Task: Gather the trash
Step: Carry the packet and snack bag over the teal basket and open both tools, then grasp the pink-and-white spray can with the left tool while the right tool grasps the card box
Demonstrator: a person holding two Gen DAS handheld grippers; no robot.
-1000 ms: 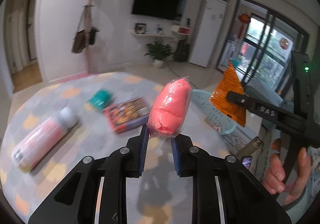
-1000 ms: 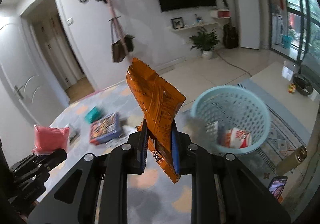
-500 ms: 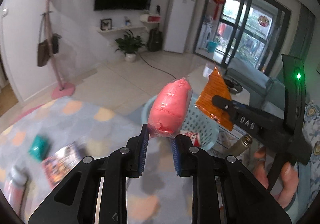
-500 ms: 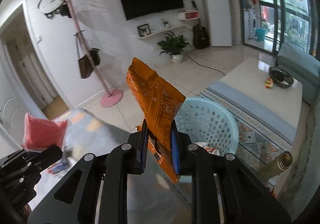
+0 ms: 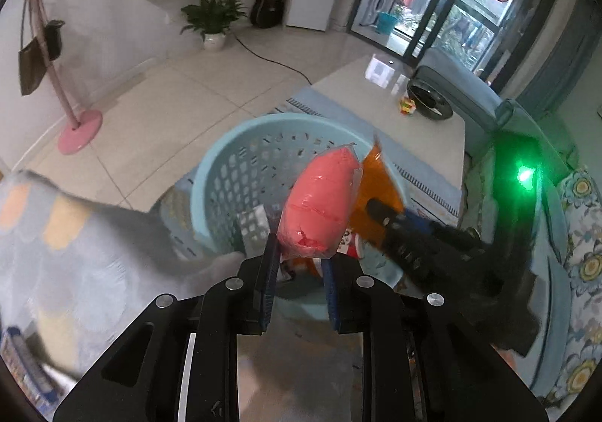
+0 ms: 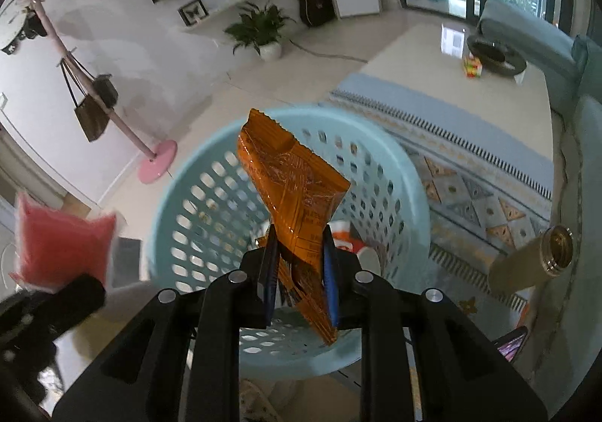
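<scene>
My left gripper (image 5: 299,252) is shut on a pink plastic packet (image 5: 320,204) and holds it above the light blue perforated basket (image 5: 222,173). My right gripper (image 6: 297,234) is shut on an orange snack wrapper (image 6: 293,185) and holds it over the same basket (image 6: 195,204). The basket holds a red-and-white wrapper (image 6: 346,237). In the left wrist view the orange wrapper (image 5: 370,192) and the right gripper (image 5: 376,207) sit just right of the pink packet. In the right wrist view the pink packet (image 6: 60,245) shows at the far left.
A patterned rug (image 5: 75,241) with a book (image 5: 22,365) lies to the left. A pink coat stand (image 5: 79,128) is on the tiled floor. A low white table (image 6: 470,106) and a blue sofa (image 5: 489,98) are at the right. A metal flask (image 6: 534,256) lies near the basket.
Both grippers have swung right and tilted down from the rug to over the basket, still holding their packets. The basket now fills the centre of both views.
</scene>
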